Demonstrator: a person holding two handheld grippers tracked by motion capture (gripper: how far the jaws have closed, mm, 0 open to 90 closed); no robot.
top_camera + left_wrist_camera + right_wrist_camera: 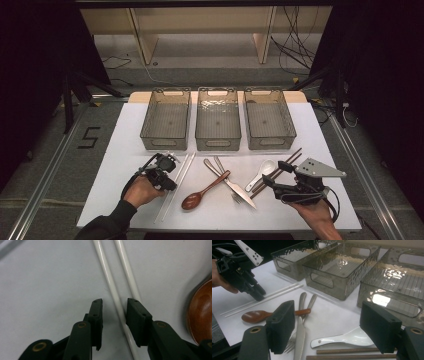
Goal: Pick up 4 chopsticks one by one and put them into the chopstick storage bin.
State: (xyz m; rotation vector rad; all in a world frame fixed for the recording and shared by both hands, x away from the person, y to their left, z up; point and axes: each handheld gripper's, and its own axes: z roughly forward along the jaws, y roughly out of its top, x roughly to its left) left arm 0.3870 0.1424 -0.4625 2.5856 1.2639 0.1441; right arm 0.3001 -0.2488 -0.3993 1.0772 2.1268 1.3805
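Note:
Two white chopsticks (pixel 179 177) lie side by side on the white table (pixel 125 165). My left gripper (pixel 170 184) points down at them. In the left gripper view its jaws (pixel 115 302) straddle the left chopstick (pixel 110 282). The right pad (pixel 136 315) stands close against that stick and the left pad stands clear of it. The second chopstick (pixel 127 272) lies outside the jaws. My right gripper (pixel 276 174) is open wide with nothing between its pads (pixel 284 322). It hovers near a white ceramic spoon (pixel 347 338) and two brown chopsticks (pixel 352 351).
A wooden spoon (pixel 202 192), a knife and forks (pixel 240 192) lie in the middle of the table. Three clear plastic bins (pixel 165 143) (pixel 218 143) (pixel 272 142) stand in a row behind them, all empty. The table's front edge is near both hands.

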